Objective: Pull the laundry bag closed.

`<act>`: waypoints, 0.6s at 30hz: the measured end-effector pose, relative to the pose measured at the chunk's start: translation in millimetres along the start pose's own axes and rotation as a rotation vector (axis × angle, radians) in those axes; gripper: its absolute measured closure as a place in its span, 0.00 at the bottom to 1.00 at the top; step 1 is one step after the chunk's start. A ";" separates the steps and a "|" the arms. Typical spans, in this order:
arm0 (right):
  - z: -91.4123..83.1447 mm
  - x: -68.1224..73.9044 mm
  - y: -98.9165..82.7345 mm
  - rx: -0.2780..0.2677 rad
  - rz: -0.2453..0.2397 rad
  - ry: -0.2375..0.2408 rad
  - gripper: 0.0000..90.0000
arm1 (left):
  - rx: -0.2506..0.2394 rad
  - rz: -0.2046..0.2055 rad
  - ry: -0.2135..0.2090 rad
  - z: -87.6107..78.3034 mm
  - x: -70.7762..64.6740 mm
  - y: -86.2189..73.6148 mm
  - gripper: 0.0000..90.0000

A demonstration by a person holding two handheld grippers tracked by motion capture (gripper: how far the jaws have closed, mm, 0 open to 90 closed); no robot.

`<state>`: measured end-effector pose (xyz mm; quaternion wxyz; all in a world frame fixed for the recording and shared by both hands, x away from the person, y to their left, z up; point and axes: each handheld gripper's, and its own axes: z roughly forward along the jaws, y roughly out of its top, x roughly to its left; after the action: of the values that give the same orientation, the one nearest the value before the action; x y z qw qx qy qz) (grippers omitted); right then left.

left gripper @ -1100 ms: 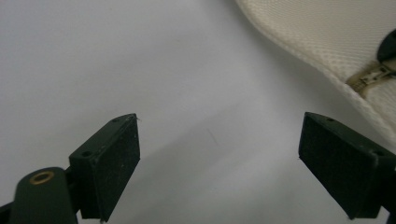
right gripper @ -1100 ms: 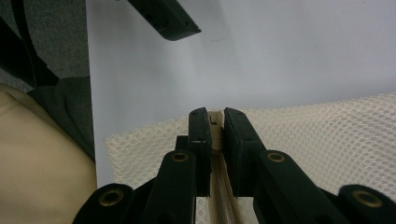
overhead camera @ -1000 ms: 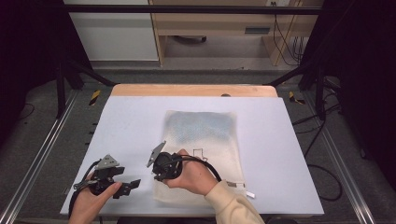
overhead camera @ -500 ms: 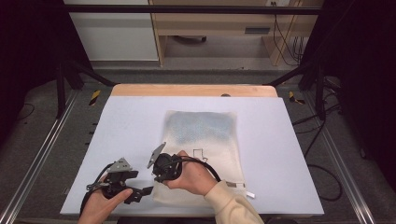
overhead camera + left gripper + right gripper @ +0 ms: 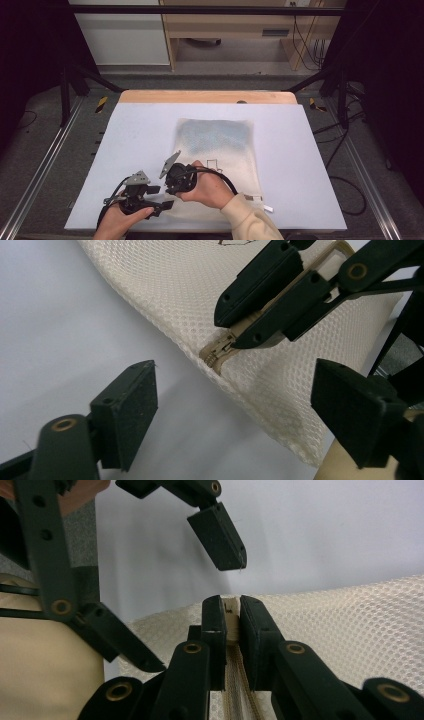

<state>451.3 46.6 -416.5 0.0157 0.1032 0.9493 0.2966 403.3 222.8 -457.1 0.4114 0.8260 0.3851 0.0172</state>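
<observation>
The mesh bag lies flat on the counter. My right tongs pinch its zipper pull; my left tongs gape open just beside that corner

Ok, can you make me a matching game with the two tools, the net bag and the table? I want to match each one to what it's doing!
Things:
1. left tool
2. right tool
3. mesh bag
4. table

States:
A. lies flat, cream-coloured
B. shut on the zipper pull
C. white, under the bag
D. open, holds nothing

Pairs: 1-D, 2-B, 3-A, 4-C
</observation>
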 end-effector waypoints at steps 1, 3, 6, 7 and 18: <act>-0.8 0.0 0.1 -0.002 0.001 0.000 0.91 | 0.003 -0.007 -0.006 1.2 0.2 -0.6 0.23; -2.1 0.5 0.5 -0.003 0.002 -0.002 0.91 | 0.009 -0.021 -0.015 2.3 1.1 -1.0 0.26; -4.0 0.7 0.8 -0.008 0.001 -0.002 0.91 | 0.000 -0.036 -0.041 4.6 2.5 -0.3 0.28; -4.7 0.1 0.8 -0.014 -0.004 0.000 0.91 | 0.004 -0.034 -0.047 5.9 2.9 0.2 0.31; -5.0 -0.5 0.7 -0.012 -0.008 -0.001 0.91 | 0.020 -0.053 -0.118 20.7 9.5 4.7 0.37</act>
<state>451.4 44.2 -412.0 0.0178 0.0995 0.9479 0.3020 420.1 213.4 -470.3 0.4252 0.8193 0.3819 -0.0462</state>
